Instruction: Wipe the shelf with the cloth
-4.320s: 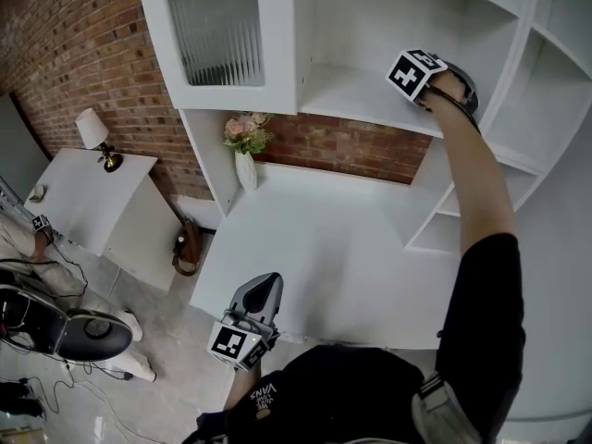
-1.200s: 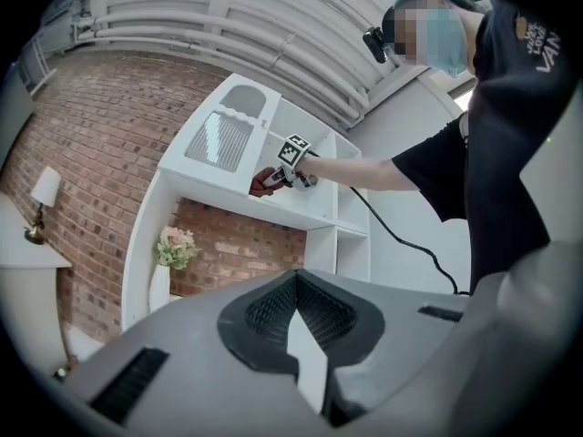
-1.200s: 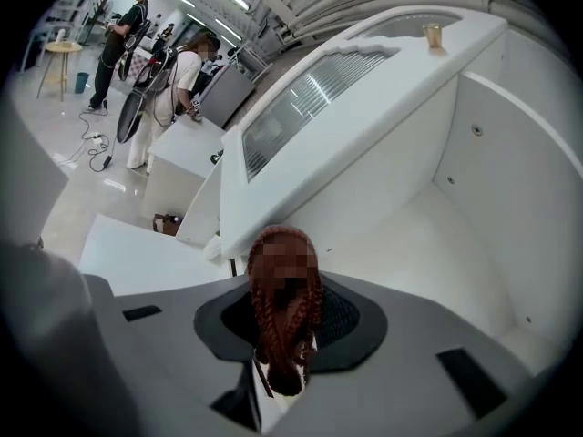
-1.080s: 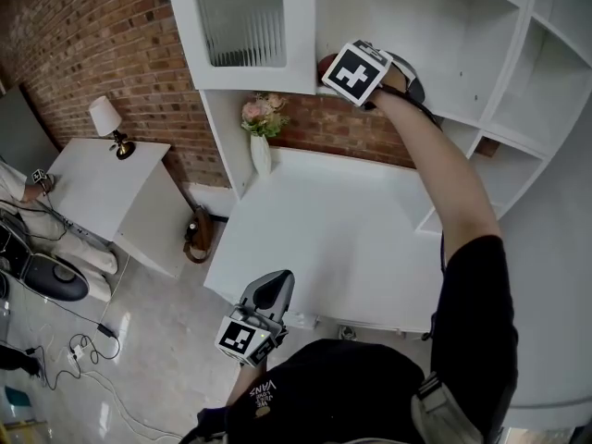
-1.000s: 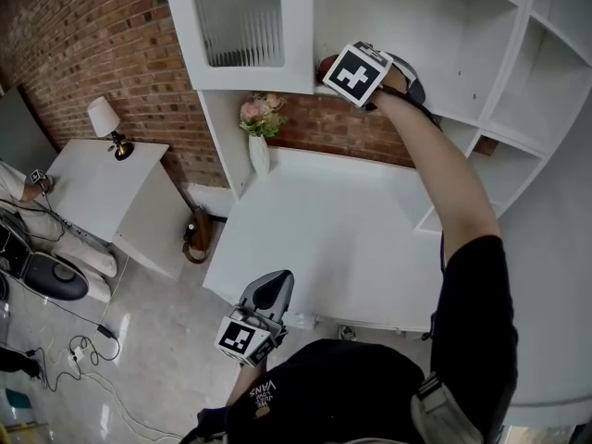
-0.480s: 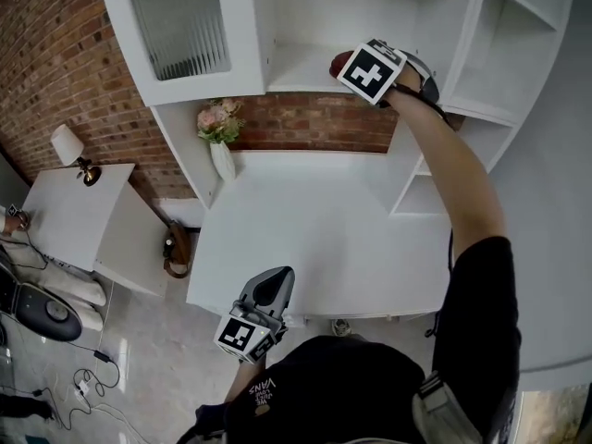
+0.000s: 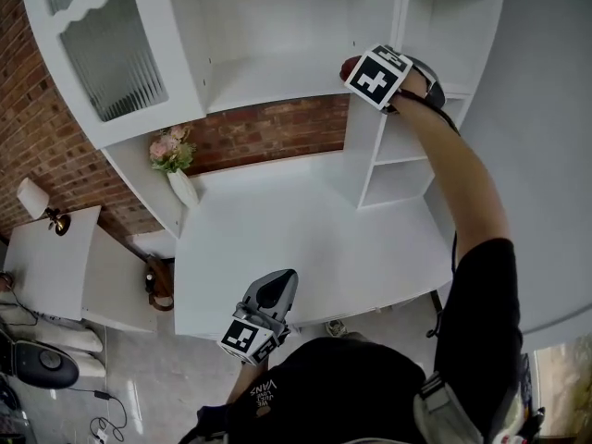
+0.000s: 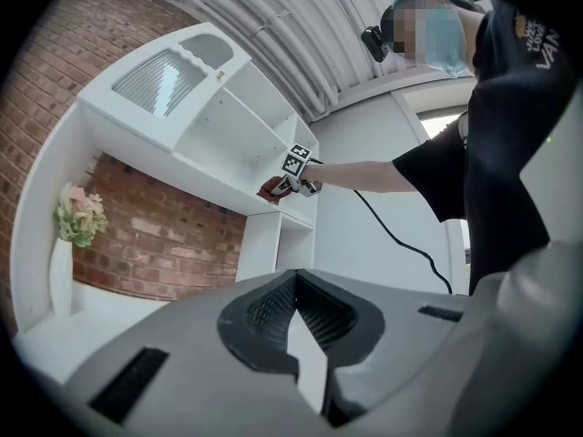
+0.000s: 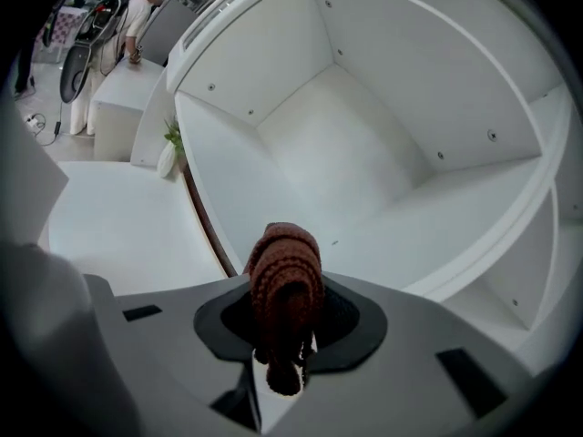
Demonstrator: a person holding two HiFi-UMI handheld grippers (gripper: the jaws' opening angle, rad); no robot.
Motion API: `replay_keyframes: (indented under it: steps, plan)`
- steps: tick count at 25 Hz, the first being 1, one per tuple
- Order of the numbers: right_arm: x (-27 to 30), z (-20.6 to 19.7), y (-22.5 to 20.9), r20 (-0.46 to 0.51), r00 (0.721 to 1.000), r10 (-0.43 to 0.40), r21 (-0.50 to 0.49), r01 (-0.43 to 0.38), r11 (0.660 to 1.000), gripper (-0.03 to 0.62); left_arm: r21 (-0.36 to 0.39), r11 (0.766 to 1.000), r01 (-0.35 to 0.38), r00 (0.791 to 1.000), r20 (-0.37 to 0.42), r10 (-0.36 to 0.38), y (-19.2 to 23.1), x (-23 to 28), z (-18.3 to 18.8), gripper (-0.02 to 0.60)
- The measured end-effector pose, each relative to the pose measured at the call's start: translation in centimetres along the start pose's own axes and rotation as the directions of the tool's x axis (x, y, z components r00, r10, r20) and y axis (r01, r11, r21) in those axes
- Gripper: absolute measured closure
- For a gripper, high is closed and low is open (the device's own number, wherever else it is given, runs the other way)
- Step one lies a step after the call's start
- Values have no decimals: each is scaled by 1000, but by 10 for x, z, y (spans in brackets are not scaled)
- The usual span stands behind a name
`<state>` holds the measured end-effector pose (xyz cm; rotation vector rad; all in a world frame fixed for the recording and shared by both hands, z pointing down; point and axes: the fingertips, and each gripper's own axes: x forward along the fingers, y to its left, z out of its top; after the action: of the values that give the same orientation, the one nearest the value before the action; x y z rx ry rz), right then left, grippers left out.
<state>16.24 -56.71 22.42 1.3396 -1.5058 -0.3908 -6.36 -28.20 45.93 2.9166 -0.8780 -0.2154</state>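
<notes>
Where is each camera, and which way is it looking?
Head view: on the head, looking down at desk, shelf, left gripper, right gripper, right arm.
Left gripper view: on that gripper, looking up at shelf and person; shut fingers show.
Right gripper view: on that gripper, looking into the shelf; fingers hold the cloth.
Shared: the first two both show the right gripper.

Black short-sleeved T-shirt (image 7: 351,387), grey left hand-held gripper (image 7: 280,278), probably black cable (image 8: 399,240)

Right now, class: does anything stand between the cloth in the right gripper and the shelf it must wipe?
Nothing visible does. The right gripper holds the brown knitted cloth at the front edge of the shelf, whose white board ahead lies bare.
</notes>
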Motion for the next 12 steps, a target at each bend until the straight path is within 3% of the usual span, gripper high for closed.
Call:
replay_keyframes:
  steps: [6, 12]
  plan:
    - [0, -23, -8, -16, 1000, -24, 17, 24, 1000, 496, -3, 999, 45, 999, 9, -45, -7, 15, 2, 574]
    - [-6, -11, -4, 92, 995, -27, 65, 21, 998, 496, 3, 1000, 24, 1000, 8, -24, -1, 13, 4, 574]
